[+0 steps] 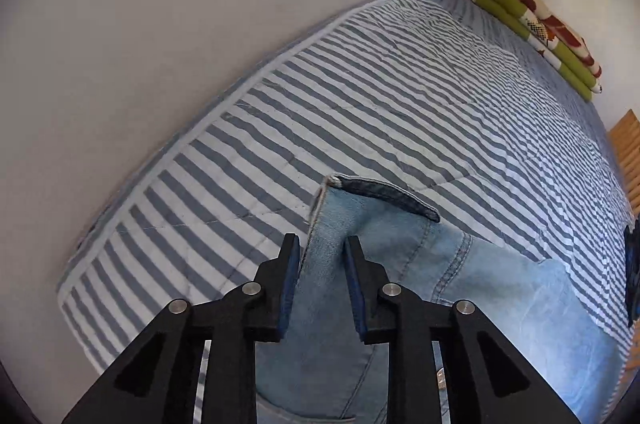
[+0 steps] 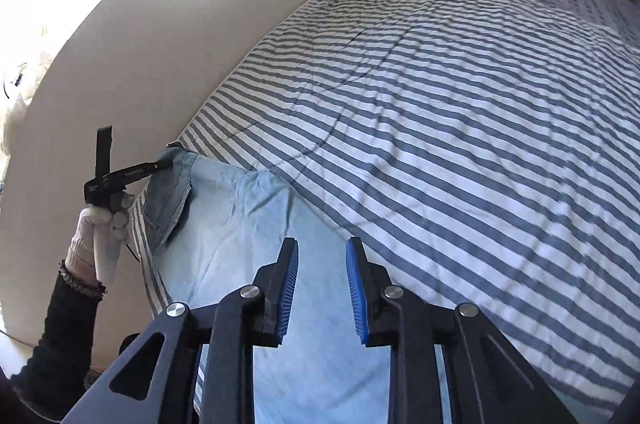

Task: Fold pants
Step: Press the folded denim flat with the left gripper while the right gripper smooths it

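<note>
Left gripper point(image 1: 322, 244): jaws partly spread, a raised denim corner of the pants point(image 1: 400, 264) standing between the pads point(image 1: 290, 288); cloth brushes the left pad, a gap shows at the right one, so I wouldn't call it a firm pinch. Hard to be sure from the wrist view. From the right wrist view the same left gripper point(image 2: 170, 159) sits at the waistband corner, which looks lifted off the bed, held by a gloved hand point(image 2: 102, 224) in a dark sleeve. Right gripper point(image 2: 322, 248): jaws partly spread, nothing between the blue pads point(image 2: 356, 288), hovering over pale denim below. Pants lie on the striped quilt point(image 1: 400, 95), near the bed edge by the wall point(image 1: 140, 23). Handling: light-wash denim, soft but with body, moderate weight, not fragile, not slippery; it will drape and sag if taken at one point. Best hold is on the hems, waistband or seams, where layers are thick and the pads can bite; take two corners at once to keep the fold edge straight. Count: one pair of pants, two grippers, one quilt, one folded green-and-red blanket stack point(image 1: 540, 31) at the far end of the bed.
</note>
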Motion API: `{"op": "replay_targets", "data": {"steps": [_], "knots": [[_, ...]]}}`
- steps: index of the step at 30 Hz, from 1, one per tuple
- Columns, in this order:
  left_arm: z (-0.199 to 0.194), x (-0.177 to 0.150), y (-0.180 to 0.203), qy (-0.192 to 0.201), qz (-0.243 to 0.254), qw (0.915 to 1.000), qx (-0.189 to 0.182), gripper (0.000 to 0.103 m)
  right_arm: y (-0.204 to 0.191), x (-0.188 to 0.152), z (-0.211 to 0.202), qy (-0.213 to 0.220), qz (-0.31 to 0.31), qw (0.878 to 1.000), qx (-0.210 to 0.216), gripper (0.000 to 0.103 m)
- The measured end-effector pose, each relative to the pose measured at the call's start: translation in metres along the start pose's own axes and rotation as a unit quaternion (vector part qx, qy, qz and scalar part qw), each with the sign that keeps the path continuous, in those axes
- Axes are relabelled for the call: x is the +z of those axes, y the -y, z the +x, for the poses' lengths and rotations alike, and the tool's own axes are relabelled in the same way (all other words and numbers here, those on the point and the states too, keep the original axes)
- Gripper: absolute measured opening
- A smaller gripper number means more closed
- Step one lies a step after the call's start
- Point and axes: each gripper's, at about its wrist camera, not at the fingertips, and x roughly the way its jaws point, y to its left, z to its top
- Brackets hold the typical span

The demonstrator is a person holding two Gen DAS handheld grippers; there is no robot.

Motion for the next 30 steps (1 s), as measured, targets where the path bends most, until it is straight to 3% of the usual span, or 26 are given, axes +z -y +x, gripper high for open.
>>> {"op": "replay_targets", "data": {"steps": [3,6,8,11,14,17,20,24,30], "knots": [[-0.035,-0.011,0.009,0.016,0.013,0.9991,-0.036,0.025,0.026,-0.049,-0.052,0.011,0.022,0.999,-0.032,0.027],[-0.064,-0.041,0.053,0.016,0.08,0.9941,-0.072,0.025,0.049,-0.115,-0.083,0.001,0.054,0.997,-0.057,0.027],[-0.077,-0.068,0.09,0.005,0.125,0.9861,-0.109,0.025,0.057,-0.158,-0.095,-0.008,0.073,0.995,-0.073,0.027],[-0.093,-0.118,0.146,-0.025,0.194,0.9666,-0.166,0.025,0.051,-0.213,-0.107,-0.02,0.057,0.992,-0.114,0.027],[-0.101,-0.175,0.198,-0.068,0.266,0.9393,-0.206,0.025,0.027,-0.25,-0.107,-0.038,0.005,0.99,-0.139,0.027],[-0.116,-0.234,0.235,-0.096,0.33,0.9131,-0.219,0.025,0.005,-0.273,-0.095,-0.066,-0.061,0.983,-0.16,0.027],[-0.115,-0.278,0.261,-0.121,0.366,0.8948,-0.225,0.025,-0.002,-0.286,-0.079,-0.088,-0.092,0.978,-0.164,0.027],[-0.093,-0.301,0.279,-0.158,0.376,0.8877,-0.213,0.025,-0.004,-0.293,-0.065,-0.101,-0.118,0.969,-0.19,0.027],[-0.078,-0.307,0.285,-0.165,0.382,0.8888,-0.191,0.025,0.003,-0.296,-0.063,-0.113,-0.12,0.968,-0.188,0.027]]}}
